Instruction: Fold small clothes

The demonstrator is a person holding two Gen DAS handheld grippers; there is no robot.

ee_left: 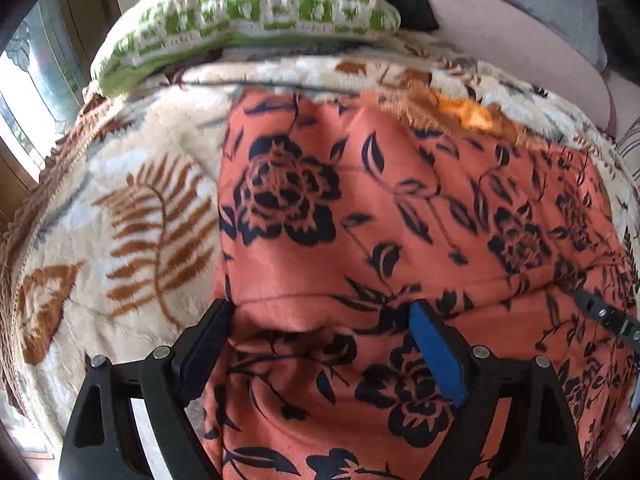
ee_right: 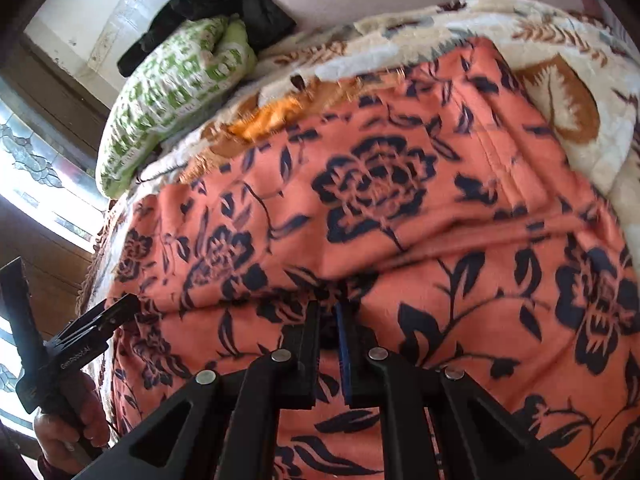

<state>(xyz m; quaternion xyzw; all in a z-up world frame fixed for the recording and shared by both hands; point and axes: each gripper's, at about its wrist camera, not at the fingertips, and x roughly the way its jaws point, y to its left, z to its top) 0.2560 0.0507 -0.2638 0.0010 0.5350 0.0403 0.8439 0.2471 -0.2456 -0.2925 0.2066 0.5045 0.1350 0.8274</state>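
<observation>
A soft orange garment (ee_left: 360,240) printed with dark roses lies spread across a plush fern-patterned blanket (ee_left: 132,216). The left tool (ee_left: 322,314) gapes wide above it; the right tool (ee_right: 329,308) is pinched shut on a fabric fold.

Leaf-print blanket (ee_left: 120,208), green-white pillow (ee_left: 248,8)

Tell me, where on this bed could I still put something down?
The fern-print blanket lies bare between the orange floral garment and the window-side edge. Crowded: the green-patterned pillow and black cloth fill the far end; the garment covers the middle.
</observation>
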